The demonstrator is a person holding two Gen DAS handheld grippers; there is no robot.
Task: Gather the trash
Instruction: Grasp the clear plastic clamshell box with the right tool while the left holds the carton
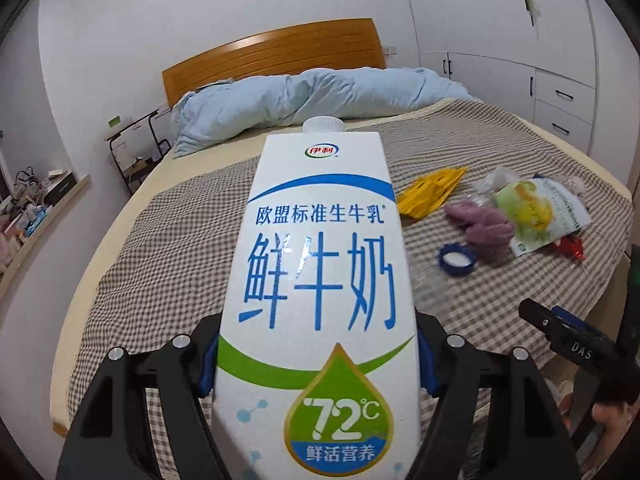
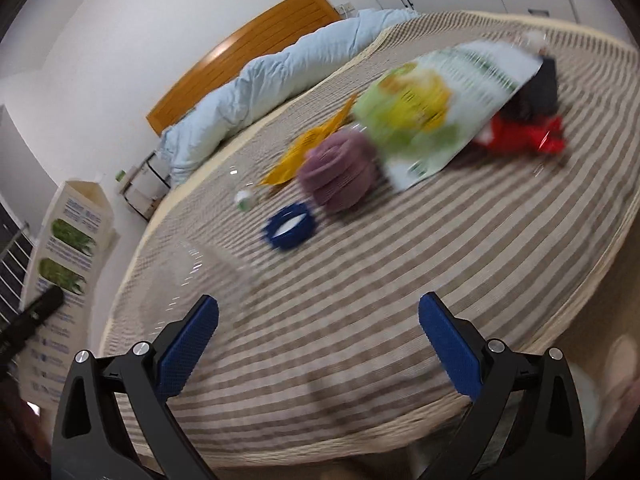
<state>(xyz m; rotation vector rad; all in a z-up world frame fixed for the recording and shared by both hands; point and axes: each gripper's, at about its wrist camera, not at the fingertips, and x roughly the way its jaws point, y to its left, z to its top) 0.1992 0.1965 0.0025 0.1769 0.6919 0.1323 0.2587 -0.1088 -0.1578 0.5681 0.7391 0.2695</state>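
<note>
My left gripper (image 1: 318, 364) is shut on a white milk carton (image 1: 320, 280) with blue and green print, held upright above the checked bedspread (image 1: 168, 240). The same milk carton (image 2: 66, 264) shows at the left edge of the right wrist view. On the bed lie a blue cap (image 1: 457, 259), a purple knitted item (image 1: 484, 224), a yellow wrapper (image 1: 432, 192), a green-and-white bag (image 1: 540, 212) and a red wrapper (image 1: 568, 246). My right gripper (image 2: 318, 340) stands open over the near part of the bed, with the blue cap (image 2: 289, 226), purple item (image 2: 340, 172), bag (image 2: 432, 104) and red wrapper (image 2: 524, 136) ahead of it.
A pale blue duvet (image 1: 304, 100) is bunched against the wooden headboard (image 1: 272, 52). White wardrobe doors and drawers (image 1: 560, 96) stand at the right. A small bedside rack (image 1: 136, 148) and a cluttered windowsill (image 1: 32, 200) are at the left. Crumpled clear plastic (image 1: 496, 180) lies by the bag.
</note>
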